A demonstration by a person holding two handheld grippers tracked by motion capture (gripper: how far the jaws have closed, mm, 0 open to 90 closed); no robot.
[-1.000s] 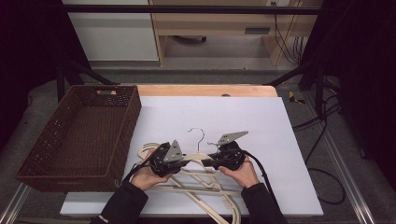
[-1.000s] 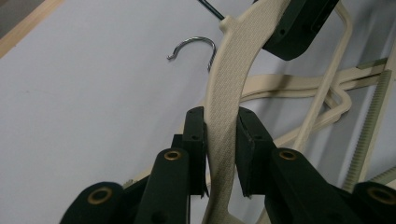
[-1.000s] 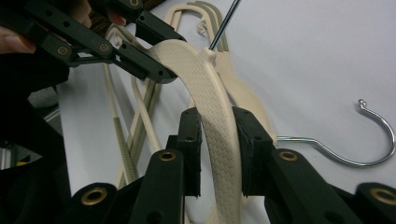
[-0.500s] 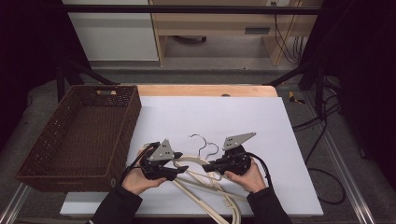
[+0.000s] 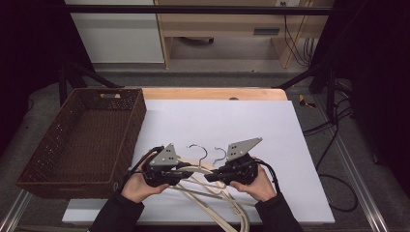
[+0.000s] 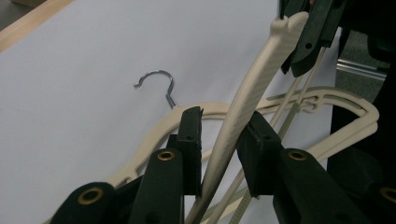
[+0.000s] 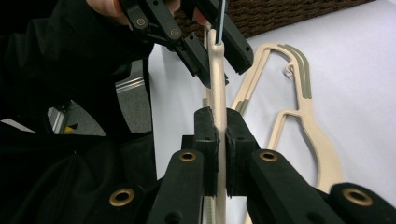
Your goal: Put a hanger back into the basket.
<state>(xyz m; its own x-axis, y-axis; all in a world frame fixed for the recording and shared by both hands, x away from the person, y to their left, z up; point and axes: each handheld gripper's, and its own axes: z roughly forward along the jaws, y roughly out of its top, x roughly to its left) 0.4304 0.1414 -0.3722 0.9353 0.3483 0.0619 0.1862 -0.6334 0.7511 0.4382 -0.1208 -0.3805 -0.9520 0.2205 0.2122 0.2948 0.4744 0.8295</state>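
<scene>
Lifted cream hanger (image 5: 200, 170) spanning the gap between the two tongs, just right of the brown wicker basket (image 5: 82, 140) and above the white sheet (image 5: 270, 130) beside it. Right gripper (image 7: 217, 140) pressed tight on the hanger's flat arm, pads flush against both faces in the right gripper view, the arm running straight up between them toward the other tong. Left gripper (image 6: 219, 140) set around the same arm nearer the basket; jaws just closing in, the ribbed arm slanting up between them, lying against the left pad with a sliver of gap at the right pad, so not yet pinched. In the high view, left gripper (image 5: 186, 171) the nearer of the two to the basket's near right corner, right gripper (image 5: 212, 176) farther from the basket, tips facing each other across the hanger. Two metal hooks (image 5: 198, 150) poking up away from the person, both right of the basket. More cream hangers (image 5: 227, 203) lying flat on the sheet beneath, trailing away from the basket toward the near edge.
</scene>
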